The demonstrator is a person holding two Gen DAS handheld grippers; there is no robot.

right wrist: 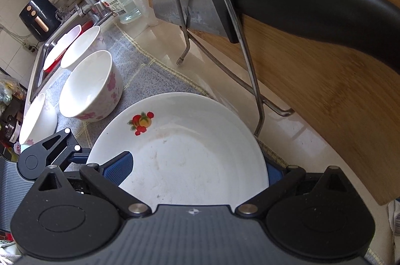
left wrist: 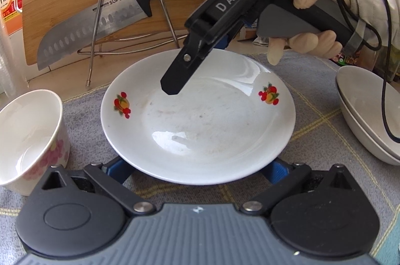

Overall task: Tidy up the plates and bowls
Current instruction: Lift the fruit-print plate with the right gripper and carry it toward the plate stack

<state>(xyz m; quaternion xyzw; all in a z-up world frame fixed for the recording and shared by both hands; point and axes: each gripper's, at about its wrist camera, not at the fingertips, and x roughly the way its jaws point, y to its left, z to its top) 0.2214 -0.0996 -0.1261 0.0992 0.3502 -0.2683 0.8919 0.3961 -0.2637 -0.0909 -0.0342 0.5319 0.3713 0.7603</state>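
Observation:
A white plate [left wrist: 200, 124] with red fruit decals lies on a grey checked cloth [left wrist: 312, 79]. My left gripper [left wrist: 197, 172] is open wide at the plate's near rim, and its blue fingers [left wrist: 117, 171] are partly hidden under that rim. My right gripper [left wrist: 197, 64], held by a gloved hand [left wrist: 312, 39], reaches in from the upper right. In the right wrist view the right gripper [right wrist: 196, 172] is open and straddles the plate [right wrist: 190, 155]: one blue pad [right wrist: 120, 168] lies over its face, the other sits past the rim. The left gripper [right wrist: 75, 155] shows at the plate's left edge.
A floral bowl [left wrist: 30, 137] stands left of the plate, with two more [right wrist: 92, 87] [right wrist: 82, 47] beyond toward the sink [right wrist: 42, 57]. Stacked grey bowls [left wrist: 367, 119] sit at the right. Behind the plate are a wire rack [left wrist: 130, 14], a knife [left wrist: 100, 24] and a wooden cutting board [right wrist: 312, 77].

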